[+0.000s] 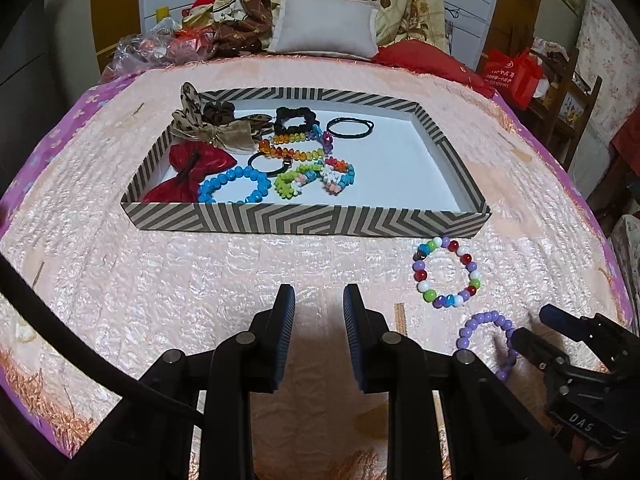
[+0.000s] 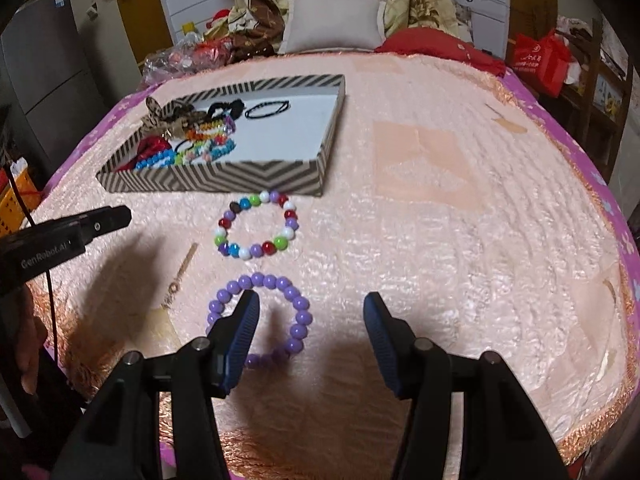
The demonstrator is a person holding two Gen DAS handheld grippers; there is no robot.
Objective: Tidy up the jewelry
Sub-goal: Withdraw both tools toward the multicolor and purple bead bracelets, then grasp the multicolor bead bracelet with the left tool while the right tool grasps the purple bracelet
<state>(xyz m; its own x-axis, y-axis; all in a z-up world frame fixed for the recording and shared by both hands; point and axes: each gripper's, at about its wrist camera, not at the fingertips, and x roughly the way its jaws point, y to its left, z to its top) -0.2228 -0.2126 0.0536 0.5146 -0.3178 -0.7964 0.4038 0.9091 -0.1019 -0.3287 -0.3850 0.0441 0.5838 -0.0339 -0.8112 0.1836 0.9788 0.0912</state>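
Right gripper (image 2: 311, 307): released, nothing gripped; jaws wide, hovering over purple bracelet (image 2: 298, 322); left finger (image 2: 244, 322) inside the ring, near its left beads, contact unclear; right finger out past the ring.
Left gripper (image 1: 319, 300): released, empty, jaws apart w/ narrow gap; over bare bedspread, in front of box.
Purple bracelet: flat on bed, near edge, just below multicolour bracelet (image 2: 258, 226), not touching it.
Multicolour bracelet: flat on bed, just outside box front wall, near its right corner.
Box (image 1: 304, 220): striped, shallow, open; on bed, mid-left.
Box contents: blue bracelet (image 1: 236, 188), red bow (image 1: 188, 176), leopard bow (image 1: 208, 120), black hair ties (image 1: 350, 126), more bead bracelets; all bunched left, right part bare white.
Bedspread (image 2: 440, 240): peach, quilted.
Far end: white pillow (image 1: 324, 26).
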